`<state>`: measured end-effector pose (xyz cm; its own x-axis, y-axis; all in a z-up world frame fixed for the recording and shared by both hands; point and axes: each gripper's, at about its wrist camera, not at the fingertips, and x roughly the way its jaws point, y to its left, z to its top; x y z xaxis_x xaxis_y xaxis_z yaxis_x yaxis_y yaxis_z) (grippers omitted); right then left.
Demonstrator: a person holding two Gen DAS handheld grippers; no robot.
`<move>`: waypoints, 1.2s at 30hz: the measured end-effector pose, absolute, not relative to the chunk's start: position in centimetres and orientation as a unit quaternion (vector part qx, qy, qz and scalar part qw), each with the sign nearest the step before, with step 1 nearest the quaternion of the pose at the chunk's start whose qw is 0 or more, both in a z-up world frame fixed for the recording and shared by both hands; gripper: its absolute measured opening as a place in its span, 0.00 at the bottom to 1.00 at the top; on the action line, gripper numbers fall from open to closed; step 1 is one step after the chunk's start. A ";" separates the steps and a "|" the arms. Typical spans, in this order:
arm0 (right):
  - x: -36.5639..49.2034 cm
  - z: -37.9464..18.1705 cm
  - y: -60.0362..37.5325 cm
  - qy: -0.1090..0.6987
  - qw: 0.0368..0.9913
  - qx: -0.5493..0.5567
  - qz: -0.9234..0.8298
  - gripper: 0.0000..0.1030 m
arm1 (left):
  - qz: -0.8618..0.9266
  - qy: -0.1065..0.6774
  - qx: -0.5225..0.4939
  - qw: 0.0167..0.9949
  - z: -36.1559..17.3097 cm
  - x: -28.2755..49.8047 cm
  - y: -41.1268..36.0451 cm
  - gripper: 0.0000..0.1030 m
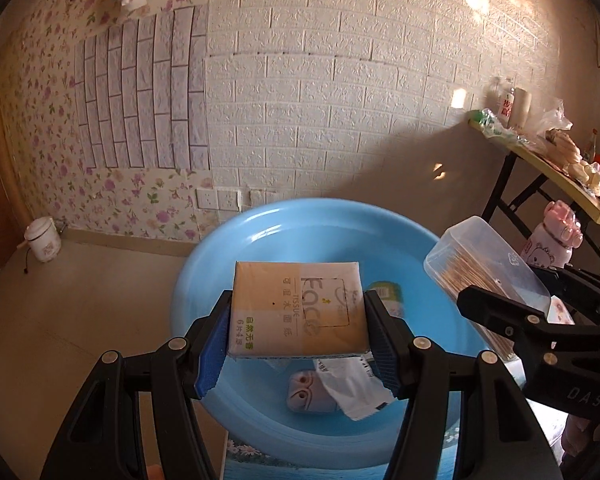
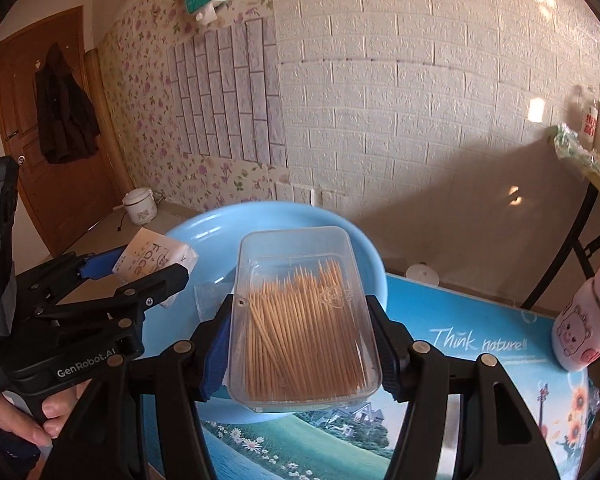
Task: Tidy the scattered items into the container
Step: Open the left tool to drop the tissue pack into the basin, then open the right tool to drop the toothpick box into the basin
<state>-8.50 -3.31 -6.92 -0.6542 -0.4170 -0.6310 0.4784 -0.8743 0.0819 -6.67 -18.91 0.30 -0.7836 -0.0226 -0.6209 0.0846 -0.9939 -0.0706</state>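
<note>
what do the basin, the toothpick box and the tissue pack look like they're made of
Basin: looks like light blue plastic, smooth and slightly glossy, with soft reflections on its wall.
Toothpick box: clear hard plastic, since the wooden-looking sticks show through it.
Tissue pack: probably thin printed plastic film over soft tissue, creased at its edges.

Tissue pack (image 1: 298, 310) showing "Face TISSUE", left gripper (image 2: 140, 276) body reading "GenRobot.AI", bench mat (image 2: 476, 344) displaying "Think nature!!", right gripper (image 1: 512, 312) bearing "DAS"

Blue basin (image 1: 204, 264) open above, far half bare, wrapper (image 1: 352, 384) and toy (image 1: 304, 396) on near floor, pink bottle (image 2: 584, 328) well right.
</note>
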 end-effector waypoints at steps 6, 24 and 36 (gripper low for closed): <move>-9.7 -8.6 -4.6 0.033 0.235 0.359 -0.903 0.60 | -0.938 0.030 0.344 0.018 -1.0 -7.7 -19.3 0.59; -10.0 -8.3 -5.1 0.039 0.239 0.350 -0.905 0.60 | -0.950 -0.008 0.310 0.041 1.0 -7.4 -19.6 0.86; -10.1 -7.0 -5.8 0.039 0.239 0.335 -0.910 0.61 | -0.952 0.011 0.298 0.066 1.4 -5.7 -21.5 0.89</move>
<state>-10.12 -5.81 -7.04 -0.6610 -0.4093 -0.6289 0.4610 -0.8828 0.0901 -5.66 -21.53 1.45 -0.8135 -0.1198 -0.5691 0.1324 -0.9910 0.0193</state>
